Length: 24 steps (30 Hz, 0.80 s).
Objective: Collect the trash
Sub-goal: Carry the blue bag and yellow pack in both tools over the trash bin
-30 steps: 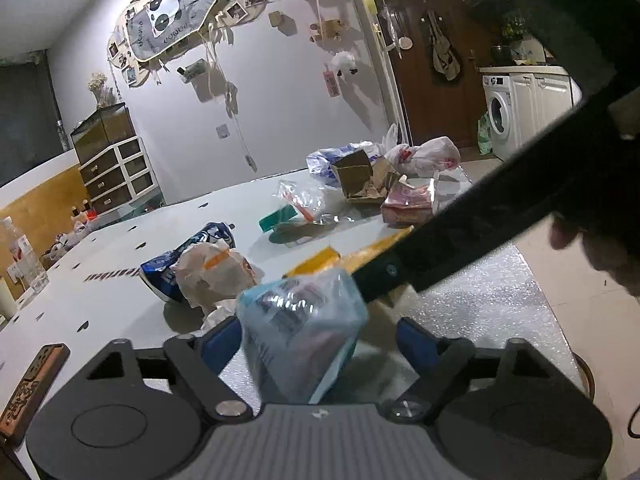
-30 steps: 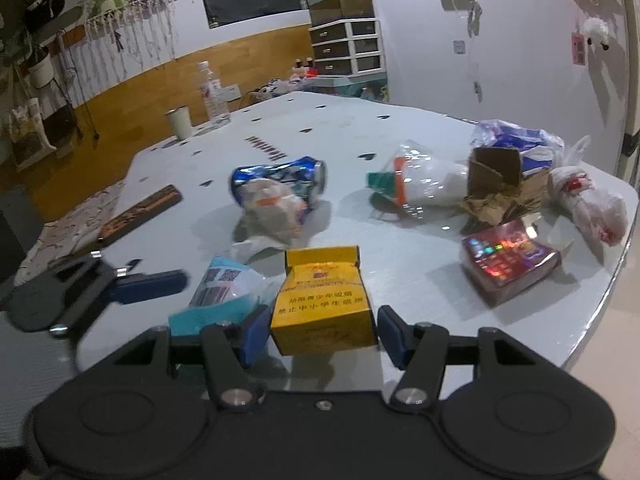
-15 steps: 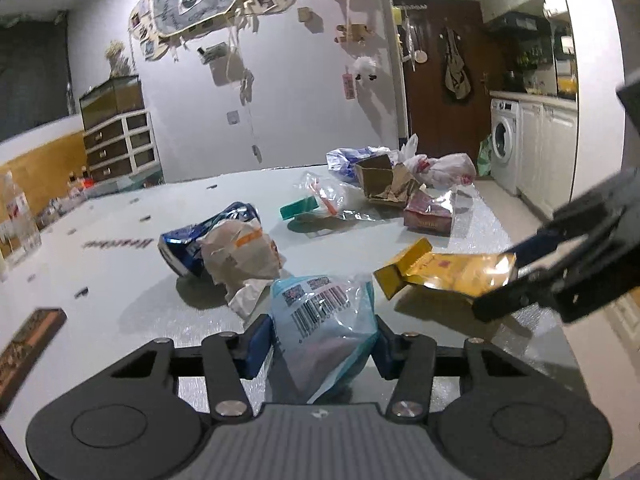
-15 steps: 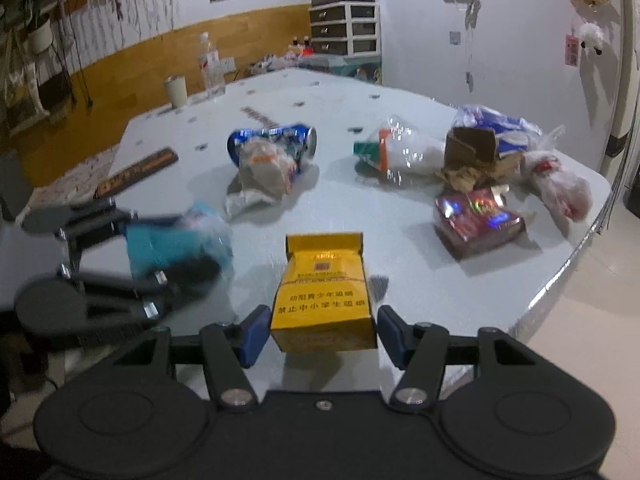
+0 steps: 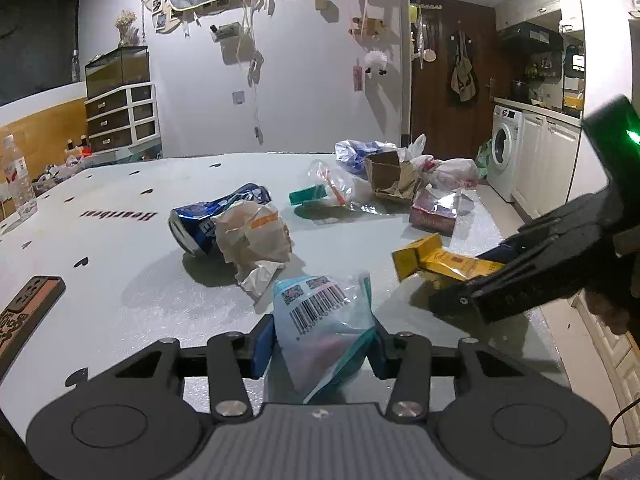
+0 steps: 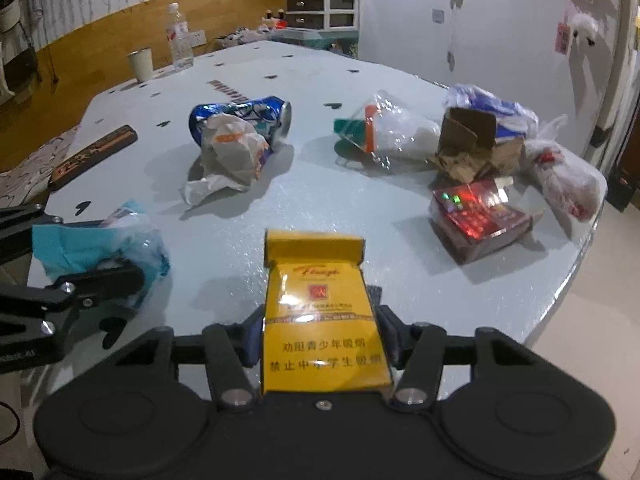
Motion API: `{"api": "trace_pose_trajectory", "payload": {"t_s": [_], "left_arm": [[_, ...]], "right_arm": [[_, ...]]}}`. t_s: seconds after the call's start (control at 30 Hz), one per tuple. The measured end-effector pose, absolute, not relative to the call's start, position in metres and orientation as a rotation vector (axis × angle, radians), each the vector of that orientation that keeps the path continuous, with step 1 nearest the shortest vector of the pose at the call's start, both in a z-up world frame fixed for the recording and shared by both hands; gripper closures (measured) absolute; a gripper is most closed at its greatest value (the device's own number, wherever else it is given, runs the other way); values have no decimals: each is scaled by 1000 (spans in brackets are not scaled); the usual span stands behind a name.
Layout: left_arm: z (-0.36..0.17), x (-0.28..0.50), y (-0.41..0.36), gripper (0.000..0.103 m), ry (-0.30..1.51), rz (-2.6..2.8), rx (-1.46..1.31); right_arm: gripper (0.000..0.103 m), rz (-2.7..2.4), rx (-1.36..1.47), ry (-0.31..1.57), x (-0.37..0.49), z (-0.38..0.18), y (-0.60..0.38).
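My left gripper is shut on a light blue plastic packet with a barcode, held above the near table edge; the packet also shows in the right wrist view. My right gripper is shut on a yellow cigarette box, seen from the left wrist view at the right, lifted off the table. More trash lies on the grey table: a crushed blue can with a crumpled paper wrapper, a clear wrapper, a red box.
A torn cardboard box and plastic bags lie at the far right of the table. A water bottle and cup stand at the back left. A dark wooden block lies at the left edge.
Both grippers have drawn back and lifted with their loads. The right gripper with the yellow box moved from in front of the left camera out to its right side.
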<state>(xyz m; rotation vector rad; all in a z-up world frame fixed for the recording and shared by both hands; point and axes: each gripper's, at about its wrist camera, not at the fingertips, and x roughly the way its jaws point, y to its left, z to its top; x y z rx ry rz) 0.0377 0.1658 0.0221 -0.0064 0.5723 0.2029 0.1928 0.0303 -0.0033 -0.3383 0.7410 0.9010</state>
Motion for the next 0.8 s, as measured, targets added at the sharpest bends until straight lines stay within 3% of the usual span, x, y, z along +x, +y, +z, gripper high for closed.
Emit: {"api": "trace_pose_trajectory", "payload": {"t_s": [0.4,0.8], "left_arm": [[46,37,154,58,509,208,-48],[65,48,94,58,460,128,-32]], "right_arm": [[47,826,-246,610,163,25,-11],[47,648,-163,508,139,54,-91]]}}
